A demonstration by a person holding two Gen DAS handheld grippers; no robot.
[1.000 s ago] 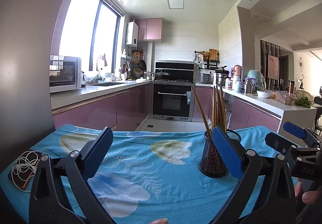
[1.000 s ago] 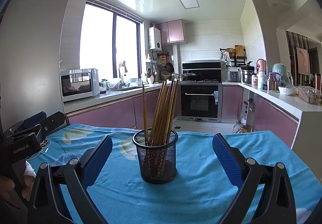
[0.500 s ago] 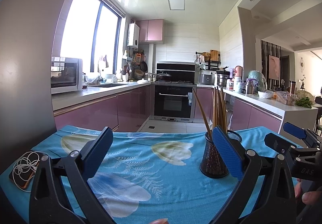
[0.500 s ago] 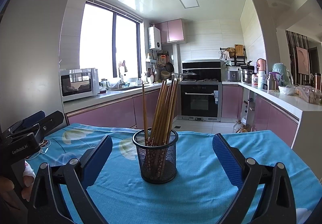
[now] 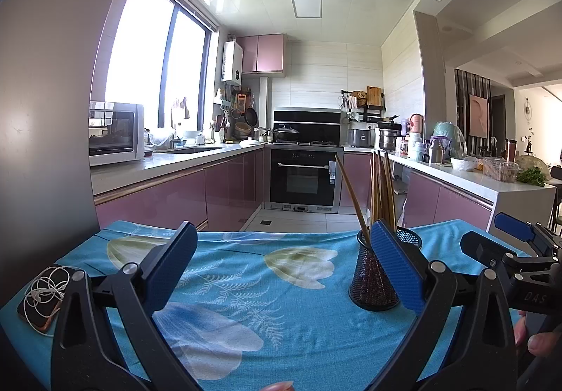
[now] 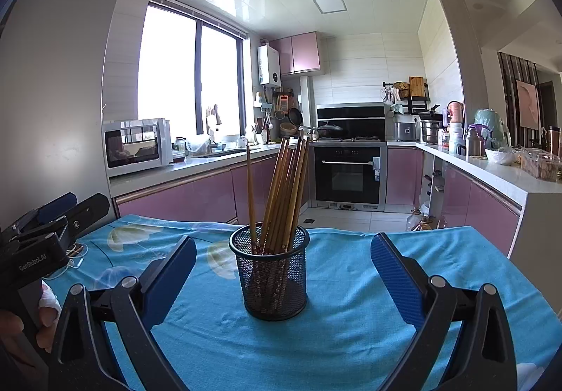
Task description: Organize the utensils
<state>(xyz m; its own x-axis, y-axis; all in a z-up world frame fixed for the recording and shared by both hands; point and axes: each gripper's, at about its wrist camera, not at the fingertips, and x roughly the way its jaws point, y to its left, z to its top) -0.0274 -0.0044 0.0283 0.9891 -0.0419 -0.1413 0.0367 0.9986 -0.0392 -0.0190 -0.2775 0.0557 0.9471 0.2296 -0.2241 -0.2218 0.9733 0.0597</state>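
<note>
Chopsticks (image 5: 381, 192) upright in mesh holder (image 5: 372, 282)

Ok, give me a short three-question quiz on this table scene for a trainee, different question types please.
1. True or false: the brown wooden chopsticks lie flat on the blue floral tablecloth.
2. Multiple choice: the black mesh wire cup in the right wrist view stands A) clamped by the right tool, B) ahead of its open fingers, untouched, C) tipped over.
3. Fill in: the white earphone cable sits on a ____ at the table's left edge.

Key: 1 false, they stand in the cup; 2 B; 3 phone.
</note>
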